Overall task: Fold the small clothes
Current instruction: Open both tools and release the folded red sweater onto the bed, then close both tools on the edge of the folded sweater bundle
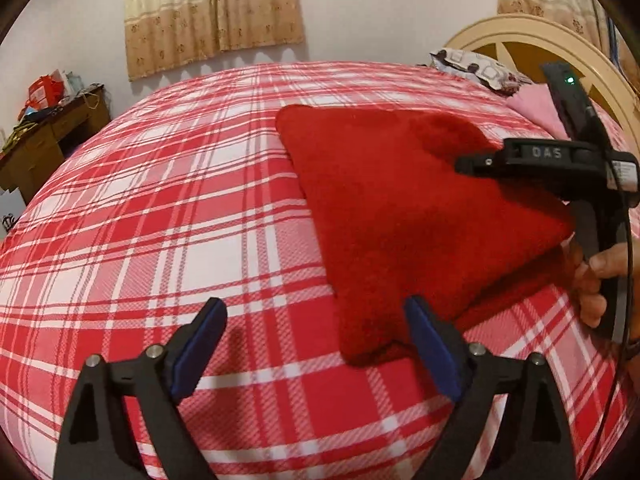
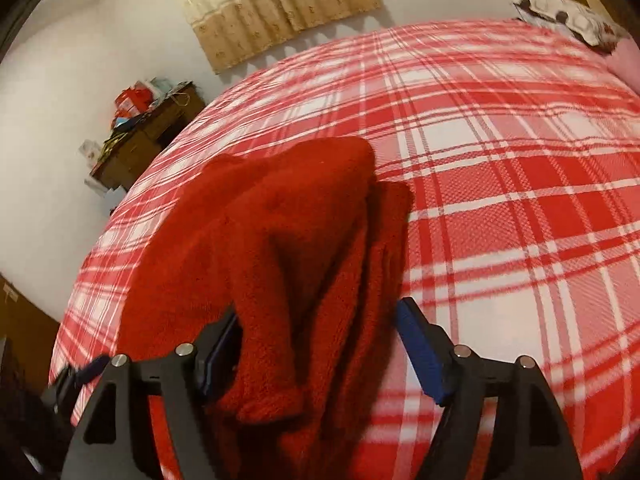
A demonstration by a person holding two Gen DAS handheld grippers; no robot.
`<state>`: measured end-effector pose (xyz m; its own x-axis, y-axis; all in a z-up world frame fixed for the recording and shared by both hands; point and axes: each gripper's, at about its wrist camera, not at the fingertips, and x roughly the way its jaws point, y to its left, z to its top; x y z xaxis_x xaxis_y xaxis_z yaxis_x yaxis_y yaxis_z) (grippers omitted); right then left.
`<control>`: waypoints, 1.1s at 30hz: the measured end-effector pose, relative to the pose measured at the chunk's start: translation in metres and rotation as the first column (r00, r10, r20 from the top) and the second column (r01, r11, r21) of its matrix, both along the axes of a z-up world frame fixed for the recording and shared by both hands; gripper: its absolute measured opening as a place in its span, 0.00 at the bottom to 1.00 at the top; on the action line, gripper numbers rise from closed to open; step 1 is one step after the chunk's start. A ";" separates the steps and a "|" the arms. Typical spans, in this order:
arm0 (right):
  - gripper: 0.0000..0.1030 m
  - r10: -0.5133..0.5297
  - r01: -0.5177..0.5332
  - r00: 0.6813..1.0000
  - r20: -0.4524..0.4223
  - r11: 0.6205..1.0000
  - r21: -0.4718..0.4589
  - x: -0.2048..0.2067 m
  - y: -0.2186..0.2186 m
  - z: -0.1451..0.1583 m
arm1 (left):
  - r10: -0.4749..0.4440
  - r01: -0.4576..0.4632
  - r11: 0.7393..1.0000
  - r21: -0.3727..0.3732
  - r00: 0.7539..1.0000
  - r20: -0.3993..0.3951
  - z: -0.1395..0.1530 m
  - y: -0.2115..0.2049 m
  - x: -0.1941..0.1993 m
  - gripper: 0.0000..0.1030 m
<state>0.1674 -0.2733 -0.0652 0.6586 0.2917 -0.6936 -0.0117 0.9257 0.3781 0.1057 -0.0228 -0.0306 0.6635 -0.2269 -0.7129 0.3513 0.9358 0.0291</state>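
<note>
The right hand-held gripper (image 1: 470,164) hides part of the red cloth (image 1: 400,216); whether its tips pinch the fabric cannot be told. The right wrist view is motion-blurred. Clutter on the wooden dresser (image 1: 52,136) is too small to identify.

I see the red garment (image 1: 384,216) as thick, fuzzy, matt knit cloth. The plaid bedsheet (image 1: 160,200) under it looks like smooth woven fabric. My left gripper (image 1: 316,344) is matt black plastic with blue rubbery pads (image 1: 430,344) and shiny metal pins. The desk (image 1: 52,136) looks wooden.
</note>
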 end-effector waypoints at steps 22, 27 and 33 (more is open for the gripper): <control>0.79 -0.061 0.058 0.998 0.014 0.980 0.191 0.004 -0.021 -0.014 | 0.076 -0.155 0.945 -0.289 0.960 -0.269 -0.010 -0.024 0.131 0.84; 0.80 -0.009 0.003 0.999 0.034 0.983 0.184 0.002 -0.014 -0.016 | 0.069 -0.149 0.947 -0.286 0.960 -0.270 -0.008 -0.025 0.125 0.83; 0.79 0.014 -0.018 0.999 0.040 0.993 0.114 0.009 0.001 -0.015 | 0.061 -0.120 0.957 -0.264 0.973 -0.221 -0.008 -0.031 0.124 0.82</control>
<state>0.1760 -0.2723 -0.0805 0.6792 0.3784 -0.6288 -0.0430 0.8759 0.4806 0.2297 -0.0537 -0.0382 0.5336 -0.3788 -0.7562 0.2357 0.9253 -0.2972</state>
